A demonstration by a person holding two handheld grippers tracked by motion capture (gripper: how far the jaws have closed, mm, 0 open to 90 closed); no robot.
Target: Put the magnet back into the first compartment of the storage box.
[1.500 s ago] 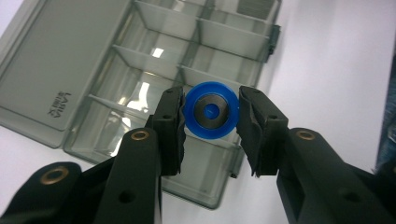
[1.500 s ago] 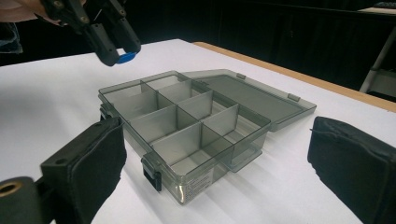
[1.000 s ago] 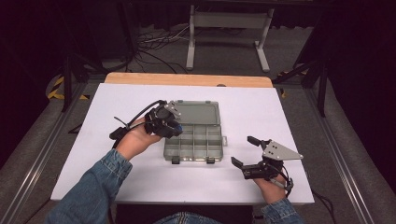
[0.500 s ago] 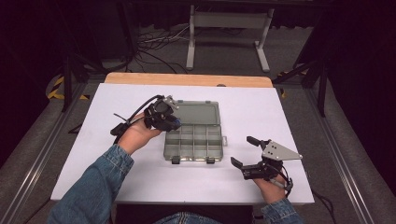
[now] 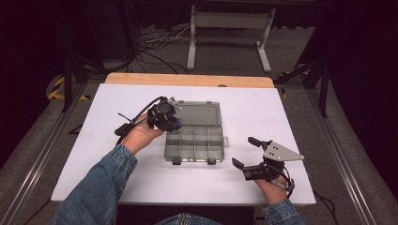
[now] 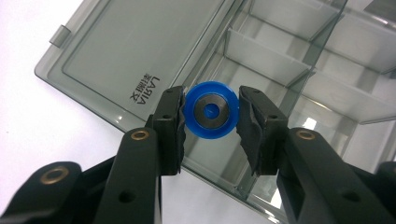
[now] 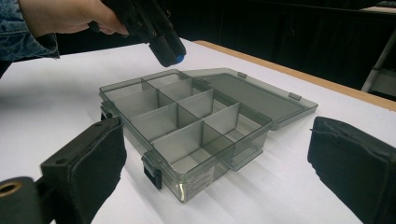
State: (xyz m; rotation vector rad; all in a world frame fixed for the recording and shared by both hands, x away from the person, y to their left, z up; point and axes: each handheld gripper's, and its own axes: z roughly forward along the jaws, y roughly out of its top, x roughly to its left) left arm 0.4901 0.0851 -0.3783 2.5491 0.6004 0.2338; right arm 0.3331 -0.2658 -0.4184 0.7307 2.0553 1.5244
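Over the white bench (image 5: 291,112), as the high view has it, a grey compartment box (image 5: 195,143) lies near the middle with its lid (image 5: 199,113) folded flat on the far side. The left tool (image 5: 165,117) hangs over the box's left far corner, by the hinge, likely so its load can drop straight into a cell. The right tool (image 5: 252,157) rests low to the right of the box, well apart from it, probably parked out of the way.

Along the left tool's own jaws, in the left gripper view, a blue disc with a metal centre (image 6: 211,109) is pinched edge to edge between the pads, above the line where lid meets tray.

From the right gripper view, the right tool's jaws stand spread wide with nothing between them. Beyond them the box's cells (image 7: 177,119) look empty, and the left tool (image 7: 161,39) hovers above the far cells, a glimpse of blue at its tip.
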